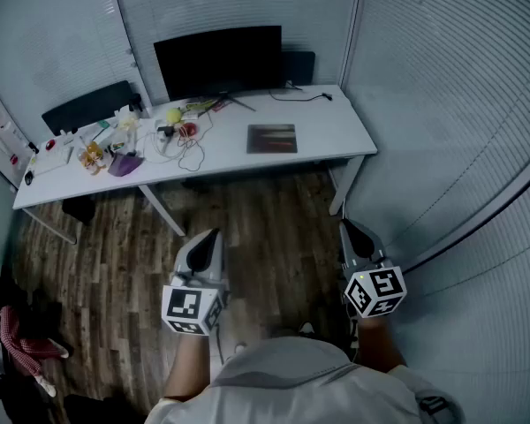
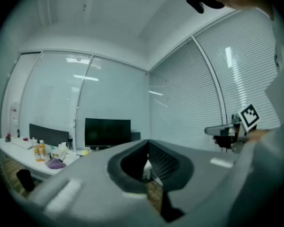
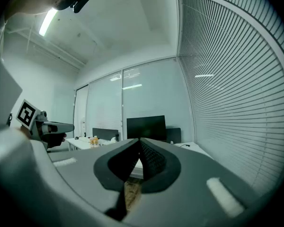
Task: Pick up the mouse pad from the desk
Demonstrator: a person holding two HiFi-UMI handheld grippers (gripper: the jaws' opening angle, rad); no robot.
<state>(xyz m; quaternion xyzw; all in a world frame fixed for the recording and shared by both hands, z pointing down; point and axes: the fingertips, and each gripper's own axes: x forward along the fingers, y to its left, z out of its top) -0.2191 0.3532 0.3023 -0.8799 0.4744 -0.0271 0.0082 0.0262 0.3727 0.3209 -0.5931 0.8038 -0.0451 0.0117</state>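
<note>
While left gripper and right gripper are closed empty, mouse pad lies lengthwise along desk.

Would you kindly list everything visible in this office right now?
desk: one, white, by the far wall
monitor: one, black, back of desk
mouse pad: one, dark, flat on desk's right half
chair: one, black, behind desk's left end
bottles: two, orange, desk's left part
ball: one, yellow, left of monitor stand
cable: one, black, desk's back right
floor: one, brown wood, under desk
left gripper: one, grey, shut, empty, above floor
right gripper: one, grey, shut, empty, above floor
</note>
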